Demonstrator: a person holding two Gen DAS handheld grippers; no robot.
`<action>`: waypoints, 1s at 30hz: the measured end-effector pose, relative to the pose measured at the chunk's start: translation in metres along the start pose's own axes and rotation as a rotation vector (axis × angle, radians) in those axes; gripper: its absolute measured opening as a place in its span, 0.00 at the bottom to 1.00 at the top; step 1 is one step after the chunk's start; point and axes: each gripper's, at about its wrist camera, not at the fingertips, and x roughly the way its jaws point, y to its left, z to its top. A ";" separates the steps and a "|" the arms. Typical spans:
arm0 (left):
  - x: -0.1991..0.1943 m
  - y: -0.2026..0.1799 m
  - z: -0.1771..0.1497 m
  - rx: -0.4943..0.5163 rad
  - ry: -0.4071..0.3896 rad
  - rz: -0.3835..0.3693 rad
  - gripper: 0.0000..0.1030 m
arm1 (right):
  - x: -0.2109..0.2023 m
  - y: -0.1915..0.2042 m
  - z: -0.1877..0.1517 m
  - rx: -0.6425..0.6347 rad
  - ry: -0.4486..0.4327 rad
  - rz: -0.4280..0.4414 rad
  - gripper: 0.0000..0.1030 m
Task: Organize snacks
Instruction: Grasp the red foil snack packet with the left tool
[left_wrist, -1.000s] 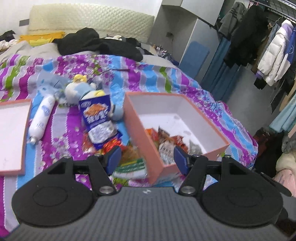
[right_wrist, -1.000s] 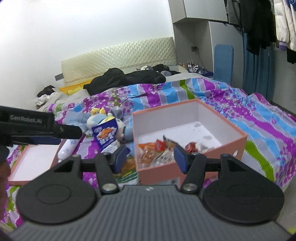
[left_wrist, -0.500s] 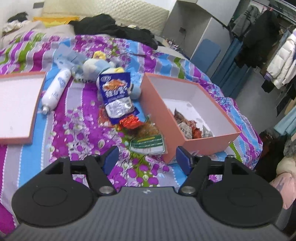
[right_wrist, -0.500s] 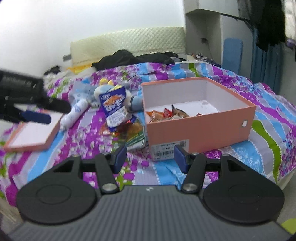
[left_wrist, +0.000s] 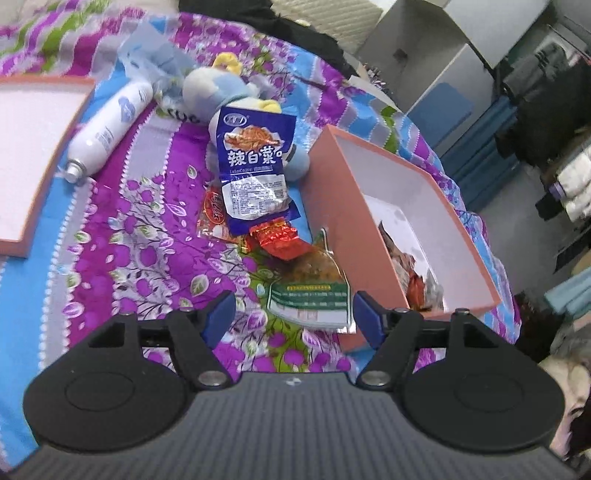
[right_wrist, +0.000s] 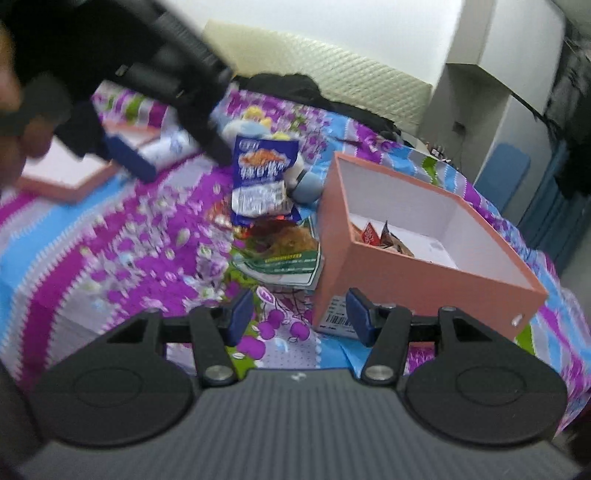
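Left wrist view: left hand-held gripper (left_wrist: 293, 315) over the bed (left_wrist: 147, 236), jaws apart and just been widening, nothing between them; the green-banded snack packet (left_wrist: 310, 295) lies flat beyond the tips, untouched. That packet's printed band end faces the camera, long axis running away toward the pile. Behind it a red foil snack (left_wrist: 282, 240), then the blue pouch (left_wrist: 255, 173), long axis up the frame, top edge propped on a plush toy (left_wrist: 221, 88), lower end on the pile. All just left of the open pink box (left_wrist: 340, 218), which holds a few packets (left_wrist: 417, 280) in its near corner. White bottle (left_wrist: 110, 125) lies slantwise, cap toward the near left, beside the box lid (left_wrist: 48, 177). Right wrist view: right hand-held gripper (right_wrist: 299, 314) released, empty, aimed at the box's near corner; left gripper blurred at upper left.
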 end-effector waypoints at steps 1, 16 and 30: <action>0.009 0.004 0.005 -0.017 0.010 -0.006 0.72 | 0.008 0.003 0.000 -0.026 0.014 0.000 0.56; 0.137 0.029 0.058 -0.185 0.151 -0.051 0.78 | 0.086 0.037 -0.003 -0.630 0.058 -0.065 0.46; 0.193 0.038 0.066 -0.289 0.193 -0.027 0.78 | 0.112 0.053 -0.010 -0.884 0.051 -0.054 0.29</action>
